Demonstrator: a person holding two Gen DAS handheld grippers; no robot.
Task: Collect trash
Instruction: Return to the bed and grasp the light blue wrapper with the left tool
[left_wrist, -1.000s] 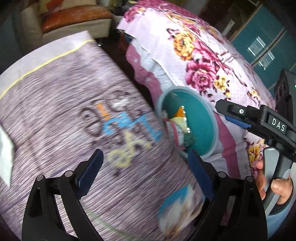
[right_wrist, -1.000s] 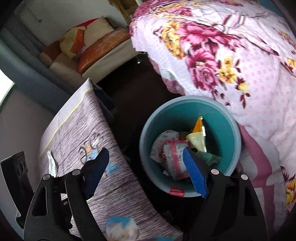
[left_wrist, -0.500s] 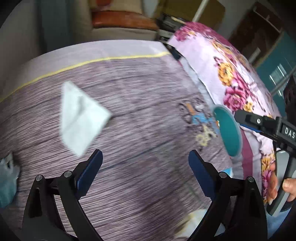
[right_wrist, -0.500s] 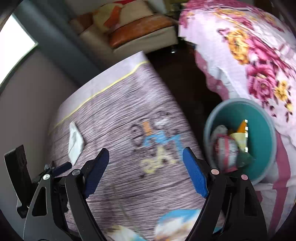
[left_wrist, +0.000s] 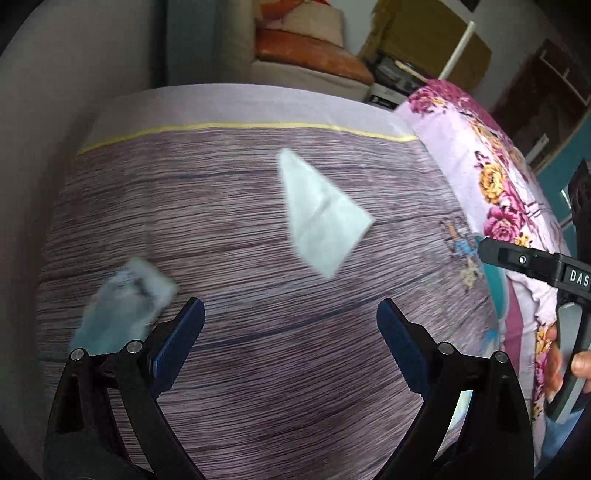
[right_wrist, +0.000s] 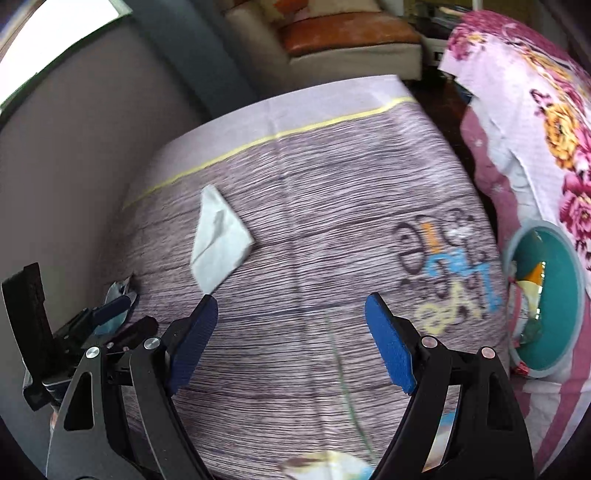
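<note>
At the right edge of my right view, the teal bin (right_wrist: 550, 295) sits between the table and the floral bedspread (right_wrist: 554, 110), holding crumpled wrappers (right_wrist: 530, 291). On the wood-print tablecloth (right_wrist: 314, 258), a white folded tissue (left_wrist: 321, 214) lies upper centre in my left view, a blurred bluish wrapper (left_wrist: 122, 310) at lower left. My left gripper (left_wrist: 290, 332) and right gripper (right_wrist: 291, 328) both hang spread and empty over bare cloth.
</note>
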